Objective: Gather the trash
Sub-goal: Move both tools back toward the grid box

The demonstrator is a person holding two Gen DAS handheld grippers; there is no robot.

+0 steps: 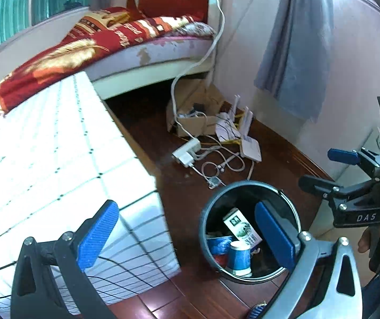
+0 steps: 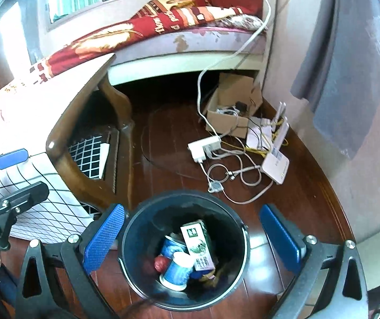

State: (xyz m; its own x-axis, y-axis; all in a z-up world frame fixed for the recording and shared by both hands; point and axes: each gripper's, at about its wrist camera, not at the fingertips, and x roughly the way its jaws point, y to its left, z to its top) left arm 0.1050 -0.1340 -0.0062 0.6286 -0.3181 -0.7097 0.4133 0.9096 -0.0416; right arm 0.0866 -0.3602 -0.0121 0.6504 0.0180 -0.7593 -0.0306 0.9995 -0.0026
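While we hold the right gripper [image 2: 190, 242] spread over the black bin [image 2: 239, 263] at lower centre, nothing sits between its fingers; the left gripper [image 1: 187, 235] is spread too. Inside the bin lie a milk carton [image 2: 197, 244] and blue paper cups [image 2: 176, 269], the rest too dark to name. Beyond, cables [image 2: 232, 178], a router [image 2: 276, 166] and a cardboard box [image 2: 229, 126] clutter the wooden floor [image 2: 168, 143] below the bed [image 2: 190, 40].

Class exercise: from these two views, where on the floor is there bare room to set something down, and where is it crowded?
Free: the dark wooden floor between the table leg, the bin and the power strip. Crowded: the corner by the wall, where the cardboard box, router and coiled cables lie. Both grippers, left and right, are open and empty.
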